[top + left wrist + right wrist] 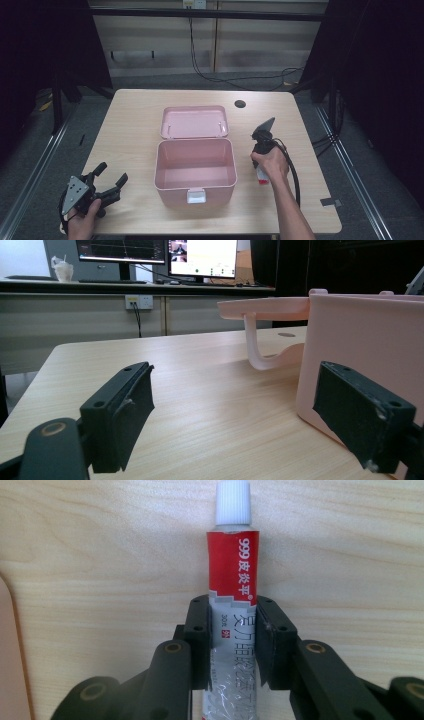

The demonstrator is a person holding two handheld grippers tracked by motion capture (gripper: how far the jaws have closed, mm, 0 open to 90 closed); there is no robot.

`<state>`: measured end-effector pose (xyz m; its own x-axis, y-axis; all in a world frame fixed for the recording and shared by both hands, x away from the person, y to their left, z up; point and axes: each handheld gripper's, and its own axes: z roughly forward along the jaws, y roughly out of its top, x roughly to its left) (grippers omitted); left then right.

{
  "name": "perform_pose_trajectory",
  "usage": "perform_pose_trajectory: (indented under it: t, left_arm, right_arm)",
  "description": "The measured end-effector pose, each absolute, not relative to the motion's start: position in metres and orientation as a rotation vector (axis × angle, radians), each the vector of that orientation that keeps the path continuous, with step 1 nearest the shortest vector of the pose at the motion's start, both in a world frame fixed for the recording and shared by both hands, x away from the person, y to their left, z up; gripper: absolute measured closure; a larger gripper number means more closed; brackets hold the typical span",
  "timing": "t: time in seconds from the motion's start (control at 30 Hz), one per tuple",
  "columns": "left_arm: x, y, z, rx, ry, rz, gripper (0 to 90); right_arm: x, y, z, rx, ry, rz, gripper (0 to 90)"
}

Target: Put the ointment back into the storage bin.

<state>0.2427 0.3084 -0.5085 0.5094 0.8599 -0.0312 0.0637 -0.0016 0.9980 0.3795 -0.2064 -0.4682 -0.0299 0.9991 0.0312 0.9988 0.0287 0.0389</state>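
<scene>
A red and white ointment tube (232,565) with a white cap lies on the wooden table, and my right gripper (232,645) is shut on its lower half. In the high view this tube (261,177) pokes out below the hand that holds the right gripper (260,167), just right of the open pink box (195,187). The box's lid (194,121) is folded back and nothing lies inside. My left gripper (107,180) rests open near the table's front left corner. In the left gripper view the left gripper (235,385) holds nothing, with the box wall (360,335) right beside its right jaw.
The table (135,120) has a round cable hole (240,104) at the back right. Black cables trail across the floor behind it. Bare wood stretches left of the box. A desk with monitors (200,257) stands beyond the table.
</scene>
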Motion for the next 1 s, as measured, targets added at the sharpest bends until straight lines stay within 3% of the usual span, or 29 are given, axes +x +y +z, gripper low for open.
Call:
perform_pose_trajectory:
  t: [1.0]
  left_arm:
    - [0.244,0.308,-0.508,1.469,0.852,0.76,15.9]
  right_arm:
    - [0.373,-0.217,-0.452,2.055,2.432,0.145,72.0]
